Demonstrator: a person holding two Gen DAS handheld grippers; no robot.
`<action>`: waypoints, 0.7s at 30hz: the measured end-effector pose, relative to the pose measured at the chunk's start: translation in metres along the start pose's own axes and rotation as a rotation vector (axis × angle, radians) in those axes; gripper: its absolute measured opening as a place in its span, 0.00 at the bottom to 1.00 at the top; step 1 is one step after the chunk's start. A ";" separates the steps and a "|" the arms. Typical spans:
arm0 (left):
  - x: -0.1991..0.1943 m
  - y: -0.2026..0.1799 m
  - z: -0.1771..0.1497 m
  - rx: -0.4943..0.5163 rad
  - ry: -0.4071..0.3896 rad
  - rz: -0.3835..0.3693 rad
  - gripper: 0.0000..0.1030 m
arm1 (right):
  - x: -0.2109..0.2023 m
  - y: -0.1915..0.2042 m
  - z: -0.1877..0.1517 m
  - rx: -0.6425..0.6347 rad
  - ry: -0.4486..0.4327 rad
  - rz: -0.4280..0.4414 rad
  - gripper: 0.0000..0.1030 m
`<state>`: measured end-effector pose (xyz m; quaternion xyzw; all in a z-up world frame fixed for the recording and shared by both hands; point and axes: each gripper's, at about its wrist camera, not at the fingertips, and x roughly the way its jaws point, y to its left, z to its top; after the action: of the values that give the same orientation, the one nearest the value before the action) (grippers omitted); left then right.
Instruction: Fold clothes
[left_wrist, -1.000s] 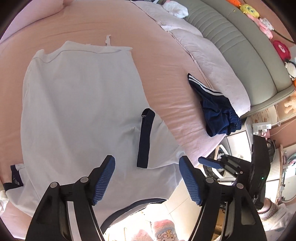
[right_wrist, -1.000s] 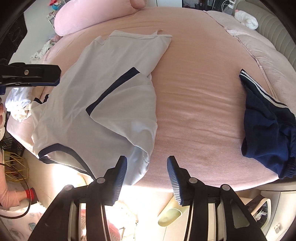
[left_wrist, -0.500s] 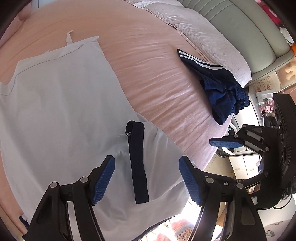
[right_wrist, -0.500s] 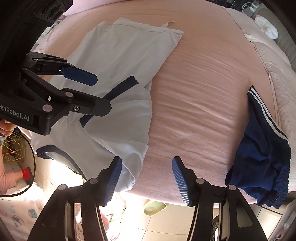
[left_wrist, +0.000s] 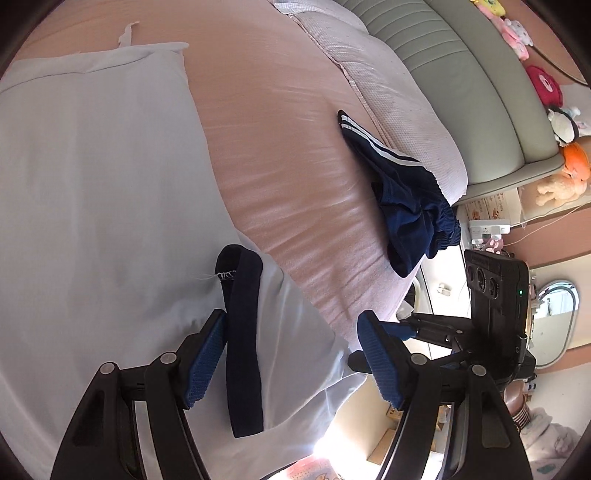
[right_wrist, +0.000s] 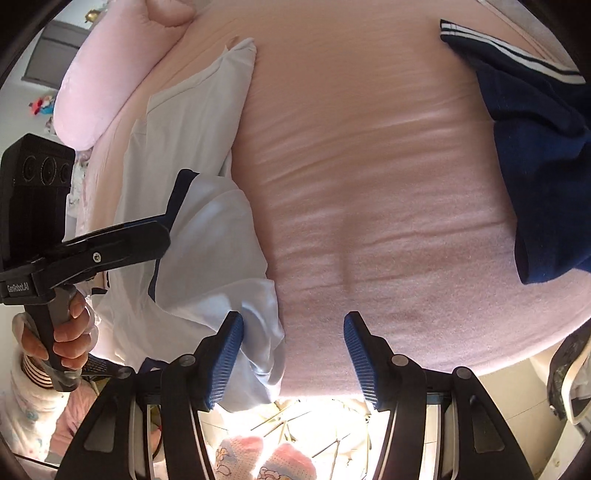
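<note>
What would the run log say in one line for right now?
left hand-held gripper: open over navy sleeve band | right hand-held gripper: open at white cotton shirt edge | navy striped shorts: untouched

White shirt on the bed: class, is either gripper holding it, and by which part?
Neither. The left gripper straddles the shirt's navy cuff, open; the right gripper is open at its edge.

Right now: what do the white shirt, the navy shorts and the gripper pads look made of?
White shirt with navy trim: thin matte knit, soft creases. Navy striped shorts: matte jersey-like cloth, bunched, gathered waistband. Blue pads: ribbed, probably rubber or plastic.
</note>
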<state>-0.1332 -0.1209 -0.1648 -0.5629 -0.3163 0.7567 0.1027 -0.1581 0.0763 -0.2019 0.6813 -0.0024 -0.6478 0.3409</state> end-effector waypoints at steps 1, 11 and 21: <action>0.001 0.001 0.001 -0.007 0.003 -0.001 0.68 | 0.000 -0.005 -0.001 0.026 -0.001 0.014 0.55; 0.006 0.003 0.003 0.003 0.018 0.020 0.68 | 0.004 0.001 0.023 0.011 -0.099 0.060 0.55; 0.001 0.001 -0.006 0.046 -0.064 0.014 0.09 | 0.021 0.029 0.034 -0.093 -0.108 0.096 0.43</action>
<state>-0.1278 -0.1193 -0.1668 -0.5383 -0.2980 0.7819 0.1002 -0.1722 0.0294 -0.2042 0.6278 -0.0235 -0.6661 0.4021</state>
